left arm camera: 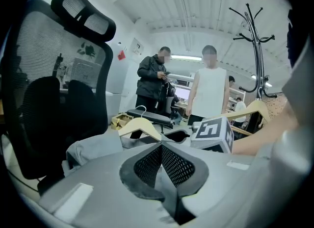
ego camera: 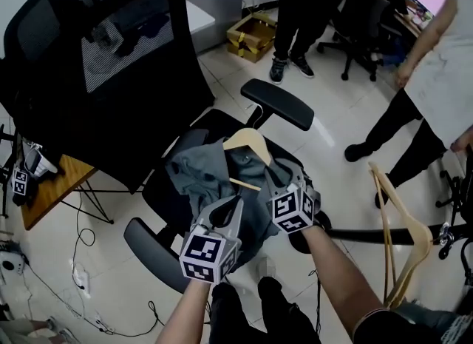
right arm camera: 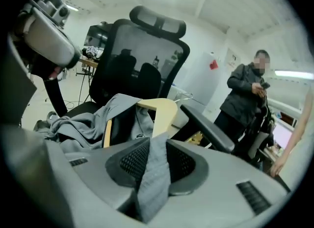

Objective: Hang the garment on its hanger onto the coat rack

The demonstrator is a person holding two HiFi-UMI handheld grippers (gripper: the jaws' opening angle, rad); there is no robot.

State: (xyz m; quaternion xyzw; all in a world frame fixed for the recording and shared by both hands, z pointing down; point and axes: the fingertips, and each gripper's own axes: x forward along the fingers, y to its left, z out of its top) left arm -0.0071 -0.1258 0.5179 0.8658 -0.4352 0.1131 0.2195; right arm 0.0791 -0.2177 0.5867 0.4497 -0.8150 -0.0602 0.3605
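Observation:
A grey garment [ego camera: 199, 176] lies crumpled on the seat of a black office chair [ego camera: 111, 69]. A wooden hanger [ego camera: 247, 143] sits partly inside it, with its shoulder and hook sticking out at the top. My right gripper [ego camera: 275, 180] is at the garment's right side, and its pads are shut on a fold of grey fabric [right arm camera: 153, 168]. My left gripper [ego camera: 225, 206] hovers over the near edge of the garment, its pads [left arm camera: 169, 161] meeting with nothing visible between them. A black coat rack [left arm camera: 255, 50] stands off to the right in the left gripper view.
The chair's armrest [ego camera: 277, 103] juts out behind the hanger. A second wooden hanger [ego camera: 403, 239] hangs at the right. Two people [left arm camera: 208, 89] stand beyond the chair. Cables [ego camera: 81, 276] lie on the floor beside a small wooden table [ego camera: 52, 187] at the left.

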